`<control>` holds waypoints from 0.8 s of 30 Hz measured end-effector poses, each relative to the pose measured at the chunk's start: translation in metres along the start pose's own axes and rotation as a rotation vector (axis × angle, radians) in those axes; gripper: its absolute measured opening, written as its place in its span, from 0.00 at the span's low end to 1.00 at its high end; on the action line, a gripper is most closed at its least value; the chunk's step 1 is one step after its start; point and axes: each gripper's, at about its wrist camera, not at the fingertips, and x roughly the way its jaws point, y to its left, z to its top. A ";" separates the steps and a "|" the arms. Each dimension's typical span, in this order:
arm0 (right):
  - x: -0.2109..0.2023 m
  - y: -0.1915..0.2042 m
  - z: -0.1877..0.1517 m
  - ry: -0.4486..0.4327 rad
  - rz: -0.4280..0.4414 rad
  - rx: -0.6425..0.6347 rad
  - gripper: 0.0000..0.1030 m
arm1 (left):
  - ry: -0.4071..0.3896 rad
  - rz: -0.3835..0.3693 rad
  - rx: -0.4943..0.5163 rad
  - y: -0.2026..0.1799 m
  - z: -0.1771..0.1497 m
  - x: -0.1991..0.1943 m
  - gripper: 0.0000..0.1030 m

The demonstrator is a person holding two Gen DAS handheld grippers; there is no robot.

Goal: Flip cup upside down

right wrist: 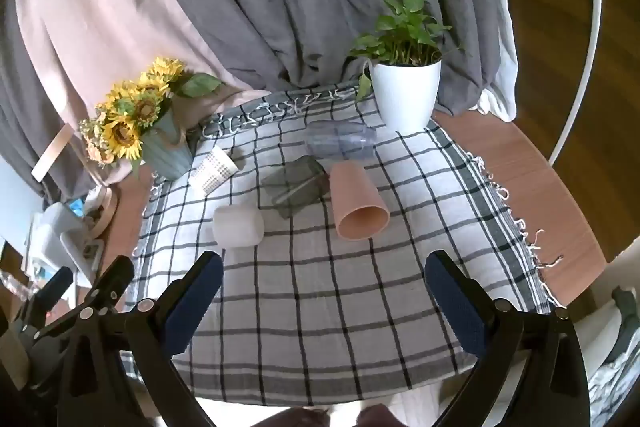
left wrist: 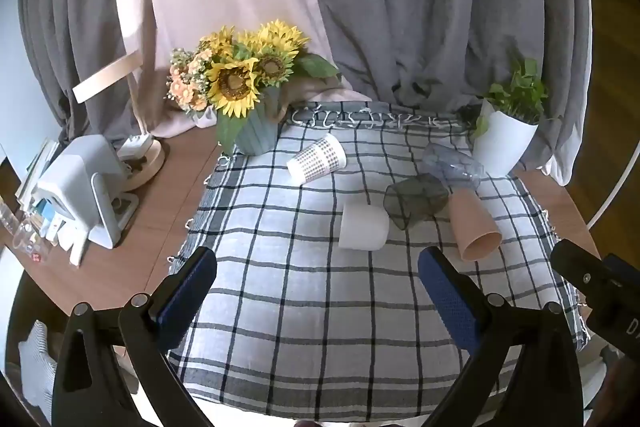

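Note:
Several cups lie on their sides on a checked cloth (left wrist: 304, 307): a white cup (left wrist: 363, 226) (right wrist: 238, 226), a peach cup (left wrist: 474, 229) (right wrist: 359, 201), a dark green see-through cup (left wrist: 414, 201) (right wrist: 298, 189), a clear cup (left wrist: 452, 165) (right wrist: 342, 139) and a white dotted cup (left wrist: 317, 159) (right wrist: 213, 166). My left gripper (left wrist: 318, 283) is open and empty, short of the white cup. My right gripper (right wrist: 324, 287) is open and empty, short of the peach cup.
A sunflower vase (left wrist: 252, 131) (right wrist: 166, 151) stands at the cloth's back left, a white potted plant (left wrist: 506, 139) (right wrist: 404, 95) at the back right. A white device (left wrist: 80, 187) and clutter sit on the wooden table (left wrist: 160, 211) at left. Grey curtains hang behind.

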 end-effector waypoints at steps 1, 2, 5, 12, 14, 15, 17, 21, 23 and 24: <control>0.000 0.000 0.000 -0.012 -0.009 -0.009 0.99 | 0.002 -0.001 0.000 0.000 0.000 0.000 1.00; 0.000 0.000 0.000 -0.011 -0.009 -0.009 0.99 | 0.003 0.000 0.001 0.000 0.000 0.000 1.00; 0.000 0.000 0.000 -0.010 -0.010 -0.007 0.99 | 0.006 -0.003 0.000 0.002 -0.004 0.002 1.00; 0.001 0.000 0.001 -0.007 -0.004 -0.008 0.99 | 0.013 0.003 -0.001 0.003 -0.003 0.004 1.00; 0.002 0.000 0.002 -0.006 -0.005 -0.009 0.99 | 0.015 0.006 -0.005 0.004 -0.005 0.004 1.00; 0.003 0.000 0.002 -0.005 -0.006 -0.010 0.99 | 0.016 0.007 -0.009 0.004 -0.006 0.004 1.00; 0.004 0.000 0.003 -0.004 -0.005 -0.010 0.99 | 0.025 0.000 -0.016 0.013 -0.005 0.008 1.00; 0.002 0.006 0.000 -0.005 -0.006 -0.013 0.99 | 0.029 -0.001 -0.013 0.016 -0.005 0.009 1.00; 0.002 0.004 0.001 -0.003 -0.007 -0.013 0.99 | 0.027 0.003 -0.012 0.015 -0.006 0.009 1.00; 0.002 0.003 0.001 -0.002 -0.007 -0.011 0.99 | 0.026 0.003 -0.012 0.015 -0.006 0.009 1.00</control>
